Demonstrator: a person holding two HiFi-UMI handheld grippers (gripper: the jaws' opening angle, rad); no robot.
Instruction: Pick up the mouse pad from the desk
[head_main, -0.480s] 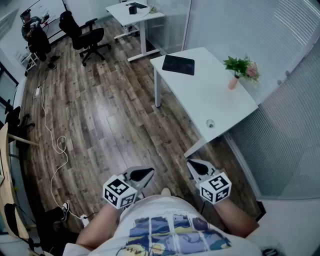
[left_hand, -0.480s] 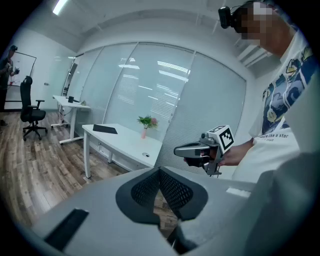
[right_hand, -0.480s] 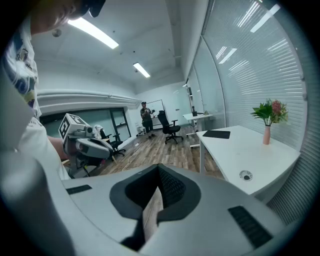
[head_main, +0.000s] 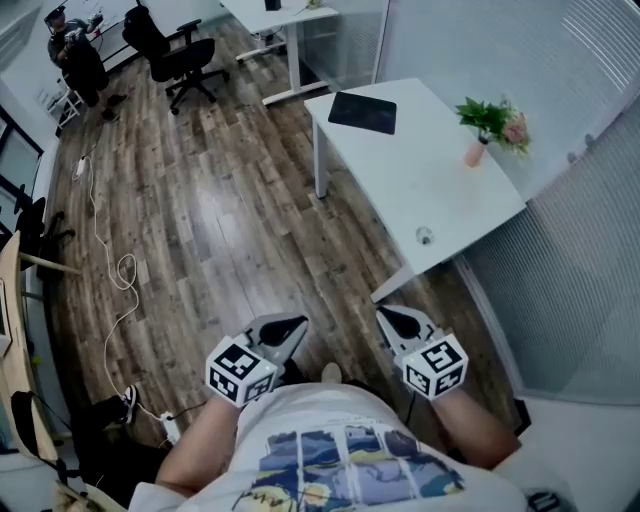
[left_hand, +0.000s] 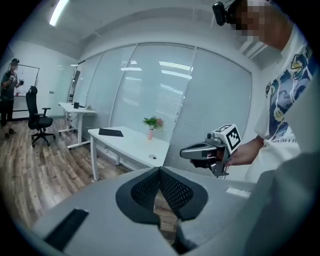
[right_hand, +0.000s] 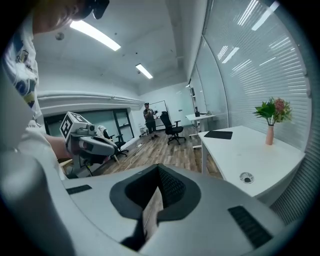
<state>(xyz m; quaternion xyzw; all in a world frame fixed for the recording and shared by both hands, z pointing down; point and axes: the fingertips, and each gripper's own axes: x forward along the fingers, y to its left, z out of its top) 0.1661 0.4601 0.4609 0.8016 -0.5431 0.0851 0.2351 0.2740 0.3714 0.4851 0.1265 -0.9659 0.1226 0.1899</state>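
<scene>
The black mouse pad (head_main: 362, 112) lies flat at the far end of the white desk (head_main: 440, 190), well ahead of both grippers. My left gripper (head_main: 297, 325) and right gripper (head_main: 386, 315) are held close to my body over the wood floor, both shut with nothing in them. The left gripper view has the mouse pad (left_hand: 110, 132) far off on the desk (left_hand: 137, 147), with the right gripper (left_hand: 187, 152) at the right. In the right gripper view the mouse pad (right_hand: 218, 134) is on the desk's far part, and the left gripper (right_hand: 107, 148) is at the left.
A pink vase with flowers (head_main: 485, 132) and a round cable hole (head_main: 425, 236) are on the desk. Glass walls run along its right side. Office chairs (head_main: 175, 60), another desk (head_main: 290, 20), a standing person (head_main: 75, 45) and a floor cable (head_main: 112, 275) are further off.
The desk and mouse pad sit slightly higher in the head view. Both grippers stay shut and in about the same place near my body.
</scene>
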